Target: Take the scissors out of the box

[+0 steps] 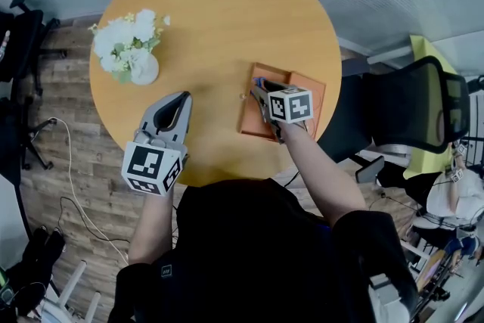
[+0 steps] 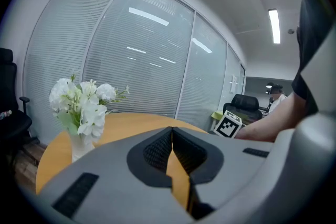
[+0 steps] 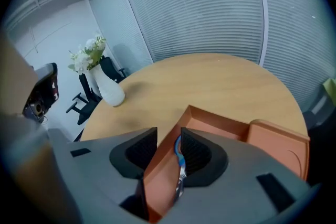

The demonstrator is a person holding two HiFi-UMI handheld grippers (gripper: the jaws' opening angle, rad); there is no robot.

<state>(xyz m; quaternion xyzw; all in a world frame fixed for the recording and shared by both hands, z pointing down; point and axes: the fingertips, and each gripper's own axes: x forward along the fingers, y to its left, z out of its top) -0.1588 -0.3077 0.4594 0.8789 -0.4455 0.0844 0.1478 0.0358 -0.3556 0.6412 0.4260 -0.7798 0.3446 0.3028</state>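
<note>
An open orange box (image 1: pixel 306 87) lies at the right of the round wooden table (image 1: pixel 219 19). My right gripper (image 1: pixel 261 91) points steeply down into its left part. In the right gripper view the jaws (image 3: pixel 168 134) stand open over the box floor (image 3: pixel 157 181). The scissors (image 3: pixel 180 157), blue-handled with metal blades, lie between them close along the right pad. The pads do not press on them. My left gripper (image 1: pixel 181 98) hovers over the table's near left edge, away from the box, with its jaws (image 2: pixel 171 131) meeting at the tips and nothing in them.
A white vase of white flowers (image 1: pixel 130 45) stands at the table's left side. The box's lid part (image 3: pixel 278 141) sits on its right. A black office chair (image 1: pixel 412 110) stands right of the table, and another person (image 1: pixel 454 193) is beyond it.
</note>
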